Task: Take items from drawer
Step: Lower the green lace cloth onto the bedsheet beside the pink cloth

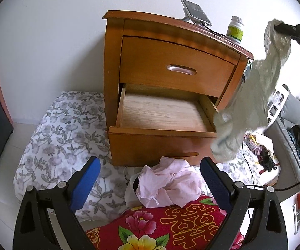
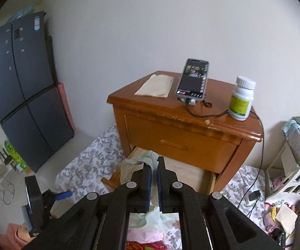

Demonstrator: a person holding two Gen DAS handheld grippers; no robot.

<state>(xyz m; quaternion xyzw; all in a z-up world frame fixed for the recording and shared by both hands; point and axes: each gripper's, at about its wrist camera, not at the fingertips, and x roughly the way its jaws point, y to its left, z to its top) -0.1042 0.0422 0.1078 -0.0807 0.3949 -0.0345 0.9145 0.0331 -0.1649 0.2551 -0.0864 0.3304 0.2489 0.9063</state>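
The wooden nightstand (image 1: 170, 48) has its lower drawer (image 1: 162, 114) pulled out, bare wood showing inside. My right gripper (image 2: 154, 166) is shut on a pale green lacy garment (image 2: 143, 162), held high; in the left wrist view that garment (image 1: 252, 95) dangles from the right gripper (image 1: 279, 28) to the right of the nightstand. My left gripper (image 1: 150, 179) stands open low in front of the drawer, nothing between its blue pads (image 1: 87, 183). A pink garment (image 1: 168, 185) lies crumpled on the bedding below the drawer front.
A phone on a stand (image 2: 192, 81), a white pill bottle (image 2: 241, 100), a folded beige cloth (image 2: 155, 85) and a cable sit on the nightstand top. Floral bedding (image 1: 66, 137) and a red flowered quilt (image 1: 166, 225) cover the floor. A dark fridge (image 2: 23, 87) stands left, a white basket (image 2: 291, 179) right.
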